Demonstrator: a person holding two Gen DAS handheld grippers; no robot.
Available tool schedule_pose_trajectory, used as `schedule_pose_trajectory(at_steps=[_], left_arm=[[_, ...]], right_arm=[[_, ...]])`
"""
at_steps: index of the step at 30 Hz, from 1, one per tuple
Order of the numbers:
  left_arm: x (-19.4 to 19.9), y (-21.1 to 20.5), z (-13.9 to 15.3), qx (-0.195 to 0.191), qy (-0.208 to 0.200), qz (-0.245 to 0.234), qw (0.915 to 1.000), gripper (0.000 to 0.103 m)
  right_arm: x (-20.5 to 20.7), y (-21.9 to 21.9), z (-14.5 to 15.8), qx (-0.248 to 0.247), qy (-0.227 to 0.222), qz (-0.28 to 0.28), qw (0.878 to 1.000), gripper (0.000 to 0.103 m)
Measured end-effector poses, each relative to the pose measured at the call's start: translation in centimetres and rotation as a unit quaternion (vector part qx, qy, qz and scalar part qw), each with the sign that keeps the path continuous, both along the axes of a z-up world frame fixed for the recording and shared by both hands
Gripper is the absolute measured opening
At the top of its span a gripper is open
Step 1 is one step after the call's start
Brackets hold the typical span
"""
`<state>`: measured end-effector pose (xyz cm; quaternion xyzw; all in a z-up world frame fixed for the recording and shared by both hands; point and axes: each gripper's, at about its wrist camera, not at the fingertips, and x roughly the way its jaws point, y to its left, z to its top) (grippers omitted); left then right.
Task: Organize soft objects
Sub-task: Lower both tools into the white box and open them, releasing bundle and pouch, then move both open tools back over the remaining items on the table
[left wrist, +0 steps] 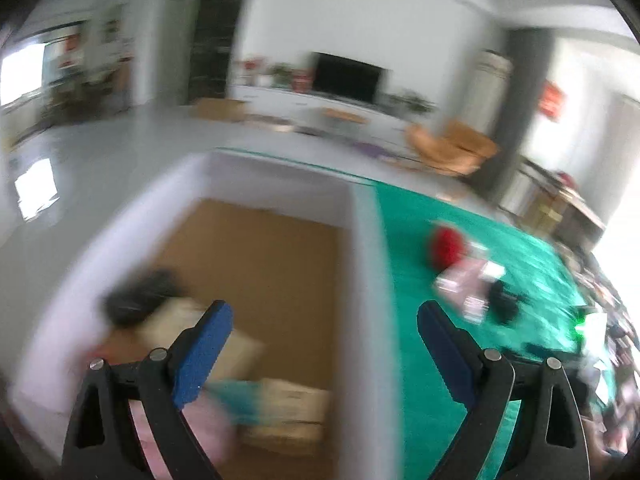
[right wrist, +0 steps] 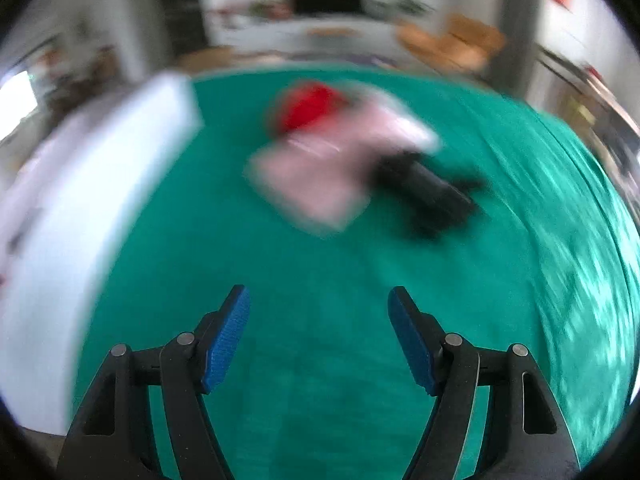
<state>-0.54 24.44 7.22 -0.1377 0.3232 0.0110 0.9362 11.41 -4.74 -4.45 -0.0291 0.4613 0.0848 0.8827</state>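
Note:
My left gripper (left wrist: 322, 316) hangs open over a white-walled box (left wrist: 362, 264) with a brown cardboard floor; nothing sits between its blue pads. Inside the box lie a dark soft item (left wrist: 140, 296), beige packets (left wrist: 288, 408), a teal piece (left wrist: 236, 398) and a pink cloth (left wrist: 208, 420), all blurred. To the right on the green cloth (right wrist: 320, 260) rest a red soft item (right wrist: 308, 106), a pink folded cloth (right wrist: 320, 168) and a black item (right wrist: 428, 192). My right gripper (right wrist: 320, 300) is open above bare green cloth, well short of that pile.
The white box wall (right wrist: 100, 184) rises at the left of the right wrist view. Beyond the table are a TV (left wrist: 346, 76) on a white cabinet, a wooden chair (left wrist: 452, 146) and a grey floor. Clutter lines the table's right edge (left wrist: 596, 332).

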Motion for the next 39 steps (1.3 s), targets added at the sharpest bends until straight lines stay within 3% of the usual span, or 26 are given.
schedule_pose_trajectory(at_steps=[3, 6, 11, 15, 24, 27, 39], left_arm=[[1.3, -6.6, 0.0, -0.007, 0.007, -0.088, 0.9961, 0.1], [2.8, -14.3, -2.2, -0.008, 0.049, -0.17, 0.9842, 0.1], [5.8, -21.7, -7.5, 0.019, 0.088, -0.218, 0.9717, 0.1], [8.3, -22.5, -10.9, 0.054, 0.114, -0.202, 0.9712, 0.1], [11.5, -20.2, -14.7, 0.093, 0.134, -0.159, 0.9737, 0.1], [11.3, -20.7, -15.2, 0.12, 0.125, -0.163, 0.9712, 0.102], [11.5, -20.6, -15.2, 0.121, 0.126, -0.166, 0.9706, 0.103]], right_arm=[[-0.5, -6.0, -2.2, -0.012, 0.008, -0.059, 0.998, 0.074], [-0.4, -9.9, -2.9, -0.02, 0.0, -0.098, 0.995, 0.074], [-0.2, -12.4, -3.3, -0.015, -0.025, -0.124, 0.992, 0.077], [-0.2, -12.3, -3.1, -0.015, -0.027, -0.119, 0.992, 0.08], [-0.9, -12.6, -3.0, -0.013, -0.027, -0.119, 0.992, 0.081], [-0.9, -12.7, -3.0, -0.013, -0.027, -0.119, 0.992, 0.082], [-1.4, -11.9, -2.9, -0.013, -0.026, -0.115, 0.993, 0.083]])
